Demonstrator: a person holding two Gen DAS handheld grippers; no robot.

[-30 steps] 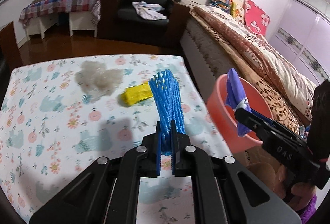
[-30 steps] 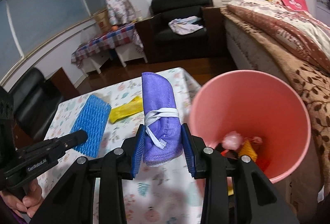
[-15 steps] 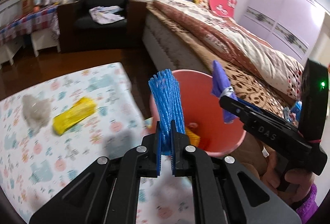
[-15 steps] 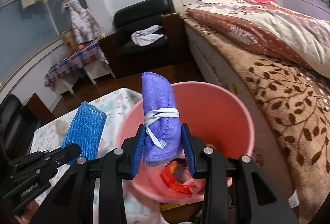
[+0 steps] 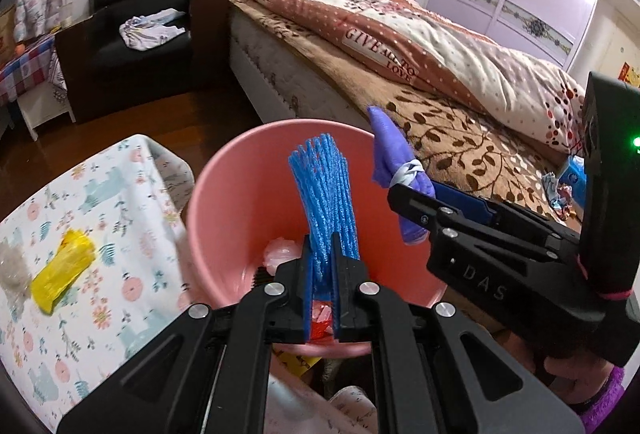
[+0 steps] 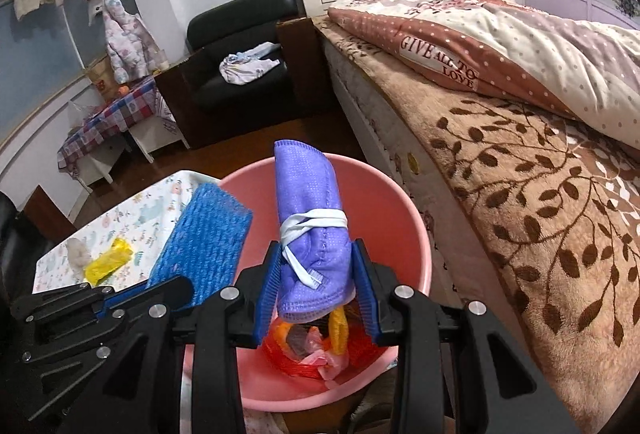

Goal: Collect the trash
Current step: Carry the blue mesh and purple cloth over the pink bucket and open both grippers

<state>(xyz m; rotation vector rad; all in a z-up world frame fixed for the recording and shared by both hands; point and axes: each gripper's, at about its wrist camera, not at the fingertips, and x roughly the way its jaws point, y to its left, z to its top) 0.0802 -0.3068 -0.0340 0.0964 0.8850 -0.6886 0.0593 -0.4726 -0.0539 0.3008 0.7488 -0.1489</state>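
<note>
Bedroom floor beside the bed (image 6: 540, 234) carries a pink bucket (image 6: 416, 234). Above it at frame centre, the left gripper (image 5: 322, 254) pinches blue foam netting (image 5: 324, 190); the right gripper (image 6: 316, 270) clamps a rolled purple cloth (image 6: 308, 210). Lower left, a yellow wrapper (image 5: 60, 270) lies on the table (image 5: 120, 194).

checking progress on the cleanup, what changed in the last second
Both claws swung from over the table to above the pink bucket. The left claw still grips the blue foam net, the right claw the purple cloth roll. Nothing dropped; the yellow wrapper stays on the table.
</note>
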